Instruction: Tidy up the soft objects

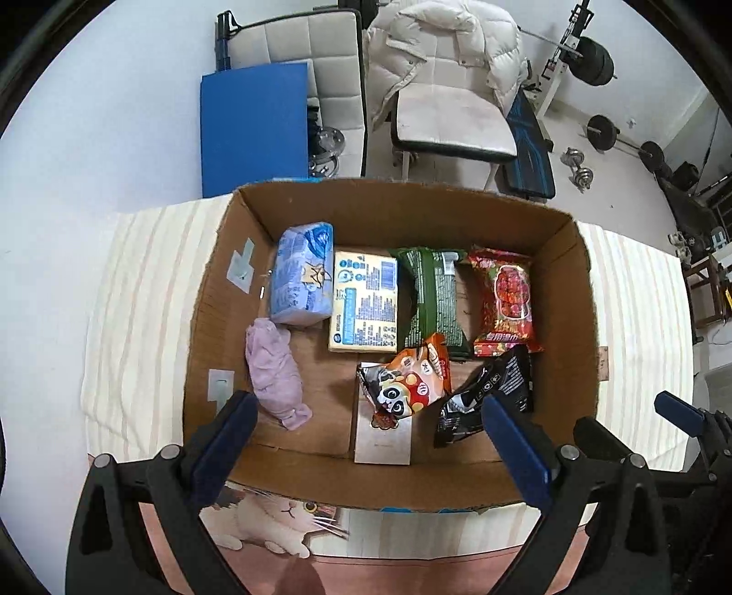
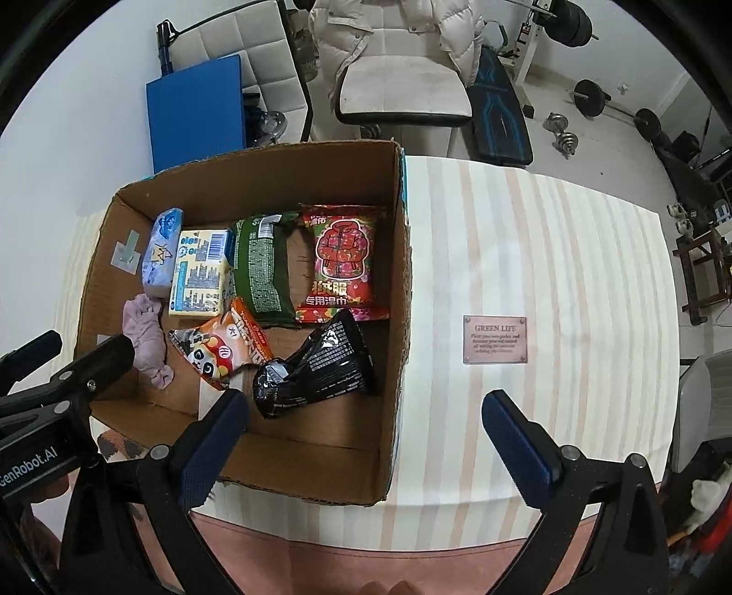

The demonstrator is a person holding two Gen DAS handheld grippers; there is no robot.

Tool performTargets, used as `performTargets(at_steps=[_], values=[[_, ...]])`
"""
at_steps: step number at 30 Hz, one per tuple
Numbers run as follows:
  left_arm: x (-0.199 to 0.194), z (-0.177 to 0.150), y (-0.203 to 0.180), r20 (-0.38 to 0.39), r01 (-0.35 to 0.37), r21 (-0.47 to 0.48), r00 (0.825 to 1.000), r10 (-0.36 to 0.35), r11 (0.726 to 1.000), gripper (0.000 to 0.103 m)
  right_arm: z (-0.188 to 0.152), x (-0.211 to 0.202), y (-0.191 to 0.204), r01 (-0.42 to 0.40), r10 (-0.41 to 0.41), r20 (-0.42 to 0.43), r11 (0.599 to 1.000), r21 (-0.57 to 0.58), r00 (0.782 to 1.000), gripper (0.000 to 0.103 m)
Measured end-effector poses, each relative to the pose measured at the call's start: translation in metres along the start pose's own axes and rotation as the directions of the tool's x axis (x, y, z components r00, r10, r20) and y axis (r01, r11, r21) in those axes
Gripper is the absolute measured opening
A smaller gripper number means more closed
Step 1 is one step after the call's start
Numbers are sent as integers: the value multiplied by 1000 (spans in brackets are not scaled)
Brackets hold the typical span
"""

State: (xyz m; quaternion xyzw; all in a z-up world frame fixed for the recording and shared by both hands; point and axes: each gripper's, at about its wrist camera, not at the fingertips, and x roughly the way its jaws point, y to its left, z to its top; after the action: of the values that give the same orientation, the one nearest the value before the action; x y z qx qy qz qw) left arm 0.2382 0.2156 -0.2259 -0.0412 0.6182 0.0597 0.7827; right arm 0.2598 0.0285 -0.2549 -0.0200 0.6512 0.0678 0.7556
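Cardboard box (image 1: 219,293) holds all soft packets; I judge sorting nearly finished. Both jaws spread, empty. Crumpled black foil packet (image 1: 485,393) lies ahead of my left jaws; straightening comes next.

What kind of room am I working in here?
Probably a home room doubling as a gym: black barbell plates on a white rack, steel dumbbells on the floor, and a cream puffer jacket draped over a chair behind the striped-cloth table holding the open cardboard box.
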Motion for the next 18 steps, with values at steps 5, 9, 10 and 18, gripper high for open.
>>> performTargets(at_steps=[5, 9, 10, 18], values=[[-31, -7, -3, 65, -1, 11, 998, 0, 1000, 101, -7, -19, -3, -5, 5, 41, 1000, 5, 999, 103], [-66, -26, -12, 131, -21, 37, 991, 16, 999, 101, -21, -48, -10, -2, 1, 102, 1000, 12, 995, 103], [-73, -31, -14, 139, -19, 42, 990, 13, 999, 101, -25, -55, -11, -1, 0, 114, 1000, 14, 993, 103], [-159, -87, -24, 273, -29, 58, 962, 13, 998, 101, -85, -150, -28, -34, 22, 253, 999, 43, 967, 103]])
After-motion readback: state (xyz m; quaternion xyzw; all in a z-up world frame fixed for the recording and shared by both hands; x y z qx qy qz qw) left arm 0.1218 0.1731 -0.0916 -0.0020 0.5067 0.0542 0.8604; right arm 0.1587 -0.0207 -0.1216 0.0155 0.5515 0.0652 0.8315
